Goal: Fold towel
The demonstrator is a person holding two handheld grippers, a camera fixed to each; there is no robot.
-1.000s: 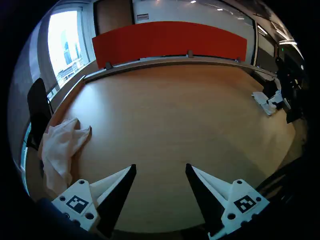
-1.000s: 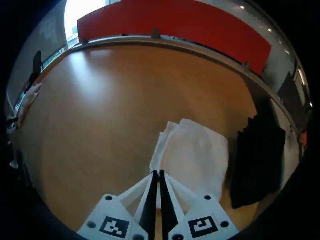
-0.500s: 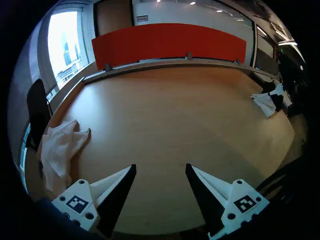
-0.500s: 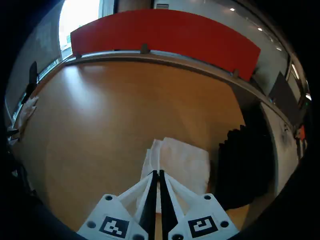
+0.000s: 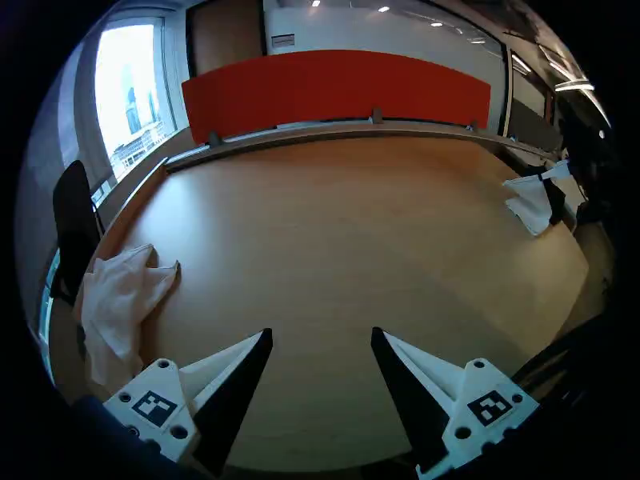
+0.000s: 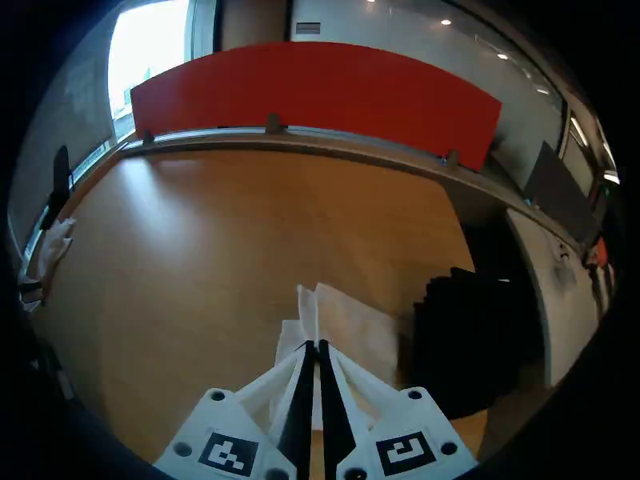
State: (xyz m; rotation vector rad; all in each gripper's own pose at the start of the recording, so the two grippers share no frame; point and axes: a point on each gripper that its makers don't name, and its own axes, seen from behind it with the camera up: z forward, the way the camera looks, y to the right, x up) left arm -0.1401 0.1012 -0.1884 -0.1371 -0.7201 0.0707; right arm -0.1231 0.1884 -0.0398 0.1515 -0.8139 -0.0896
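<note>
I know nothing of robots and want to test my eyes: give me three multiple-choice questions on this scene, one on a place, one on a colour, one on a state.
1. Where does the crumpled towel lie on the table?
A) left edge B) centre C) far right corner
2. What colour is the screen behind the table?
A) blue B) red C) green
3. How are the right gripper's jaws?
A) wide open B) shut on the folded towel C) shut on nothing
Answers: 1 A, it lies by the left rim; 2 B, plainly red in both views; 3 B, white cloth sits pinched between them.
</note>
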